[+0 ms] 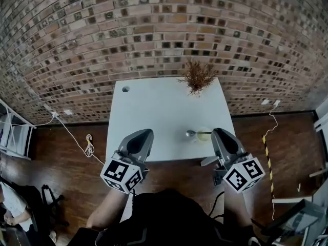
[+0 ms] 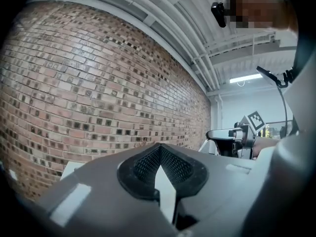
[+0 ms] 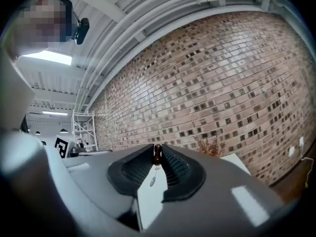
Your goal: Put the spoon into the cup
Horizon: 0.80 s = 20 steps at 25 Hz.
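I'm mid-carry: my right gripper (image 3: pixel 157 152) is clamped on the dark handle end of the spoon (image 1: pixel 195 132). Its thin silvery shaft crosses what looks like a pale cup (image 1: pixel 203 137) near the table (image 1: pixel 154 106) edge. Next I tip the bowl into the cup's mouth (left gripper (image 2: pixel 158 148) closed, empty).

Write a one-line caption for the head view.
Right gripper holds a spoon by the cup on a white table.

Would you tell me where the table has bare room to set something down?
The table is bare across its middle and left side, between the corner hole and the front edge. Crowded: the dried plant at back right; the cup and spoon at front right.
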Motion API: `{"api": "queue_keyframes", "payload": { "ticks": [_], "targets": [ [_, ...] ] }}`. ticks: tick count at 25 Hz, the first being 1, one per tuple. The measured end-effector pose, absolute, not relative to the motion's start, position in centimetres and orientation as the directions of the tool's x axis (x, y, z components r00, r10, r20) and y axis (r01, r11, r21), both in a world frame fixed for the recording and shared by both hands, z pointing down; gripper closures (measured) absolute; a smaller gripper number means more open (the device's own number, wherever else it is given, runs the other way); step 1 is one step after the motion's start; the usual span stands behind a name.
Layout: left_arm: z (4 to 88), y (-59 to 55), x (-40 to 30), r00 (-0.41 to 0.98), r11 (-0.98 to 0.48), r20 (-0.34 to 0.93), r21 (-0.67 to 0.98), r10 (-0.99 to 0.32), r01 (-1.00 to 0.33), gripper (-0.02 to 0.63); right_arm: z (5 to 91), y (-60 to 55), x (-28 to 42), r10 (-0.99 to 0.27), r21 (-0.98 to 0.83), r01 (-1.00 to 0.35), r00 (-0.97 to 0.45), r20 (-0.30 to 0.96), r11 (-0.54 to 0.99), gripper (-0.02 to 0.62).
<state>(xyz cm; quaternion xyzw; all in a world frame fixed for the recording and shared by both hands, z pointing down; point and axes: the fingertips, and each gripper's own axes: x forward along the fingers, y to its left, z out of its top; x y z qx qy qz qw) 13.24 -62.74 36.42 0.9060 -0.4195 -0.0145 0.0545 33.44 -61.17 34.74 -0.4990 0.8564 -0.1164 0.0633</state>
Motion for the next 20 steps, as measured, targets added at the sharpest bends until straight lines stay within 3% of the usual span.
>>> {"api": "queue_keyframes", "payload": {
  "ticks": [20],
  "targets": [
    [49.0, -70.4, 20.6, 0.655, -0.642, 0.198, 0.132, -0.729, -0.755, 0.611, 49.7, -69.2, 40.7, -0.897, -0.289, -0.906, -0.379, 0.226, 0.310, 0.537]
  ]
}}
